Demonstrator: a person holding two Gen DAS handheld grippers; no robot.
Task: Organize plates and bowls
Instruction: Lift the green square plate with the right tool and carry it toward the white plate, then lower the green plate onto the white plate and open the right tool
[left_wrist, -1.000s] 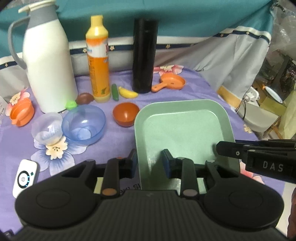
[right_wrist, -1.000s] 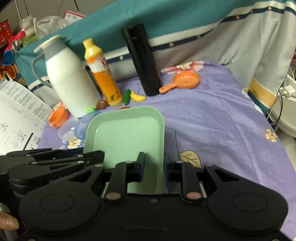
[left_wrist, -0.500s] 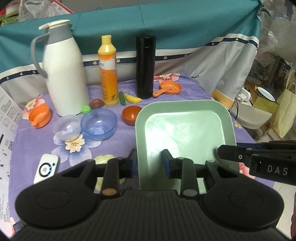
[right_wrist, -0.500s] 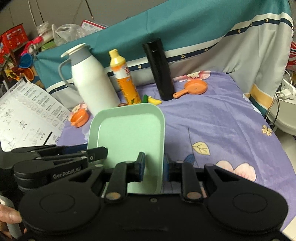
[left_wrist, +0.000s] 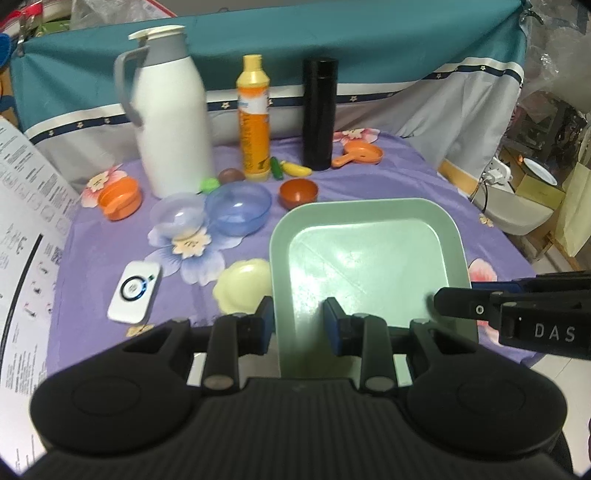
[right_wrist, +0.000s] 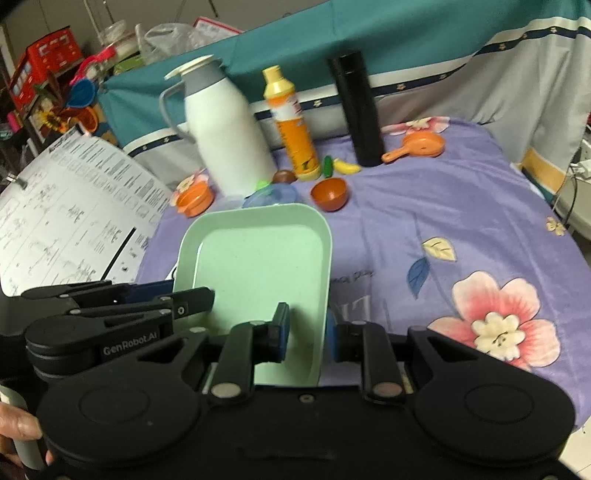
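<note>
A pale green square plate (left_wrist: 373, 258) is held above the table by both grippers. My left gripper (left_wrist: 298, 325) is shut on its left rim, my right gripper (right_wrist: 307, 334) on its right rim (right_wrist: 321, 295). On the purple cloth stand a blue bowl (left_wrist: 238, 214), a clear bowl (left_wrist: 177, 219), a small brown-orange bowl (left_wrist: 298, 192), an orange bowl (left_wrist: 120, 197) and a pale yellow scalloped dish (left_wrist: 242, 290). The brown-orange bowl (right_wrist: 329, 194) also shows in the right wrist view.
A white thermos jug (left_wrist: 170, 114), an orange bottle (left_wrist: 254, 122) and a black flask (left_wrist: 318, 114) stand at the back. An orange toy pan (left_wrist: 360, 155), toy vegetables (left_wrist: 291, 169) and a white remote (left_wrist: 135, 291) lie on the cloth. A printed sheet (right_wrist: 62, 206) stands at the left.
Both grippers have drawn back and up with the green plate. The yellow scalloped dish has come into sight beside it. Nothing on the table has shifted.
</note>
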